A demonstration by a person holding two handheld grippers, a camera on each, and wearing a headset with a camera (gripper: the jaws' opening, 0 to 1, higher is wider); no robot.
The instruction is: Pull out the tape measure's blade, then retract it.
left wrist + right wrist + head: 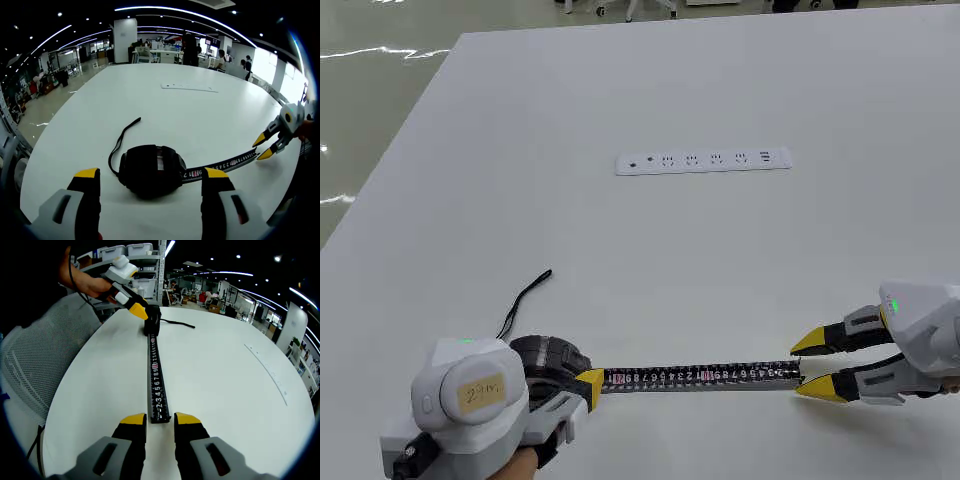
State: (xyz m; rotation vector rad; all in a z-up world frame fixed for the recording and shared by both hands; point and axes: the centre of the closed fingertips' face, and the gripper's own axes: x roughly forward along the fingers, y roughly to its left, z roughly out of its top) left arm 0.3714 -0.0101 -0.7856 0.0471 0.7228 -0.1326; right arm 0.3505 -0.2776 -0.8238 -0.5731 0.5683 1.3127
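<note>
Black tape measure [550, 358] flanked by left gripper [151, 174], jaws wide apart, blade [157, 380] stretched over white table [720, 260], numerals 1 to 9 printed on it, end faced by right gripper [160, 419], jaws slightly apart.

Your tape measure's black case [552, 362] rests on the white table [720, 260] at about 7 o'clock in the head view, its thin black wrist strap [525, 298] trailing toward 11 o'clock. The black blade [700, 377], with white numerals and red marks, lies drawn out straight toward 3 o'clock
</note>
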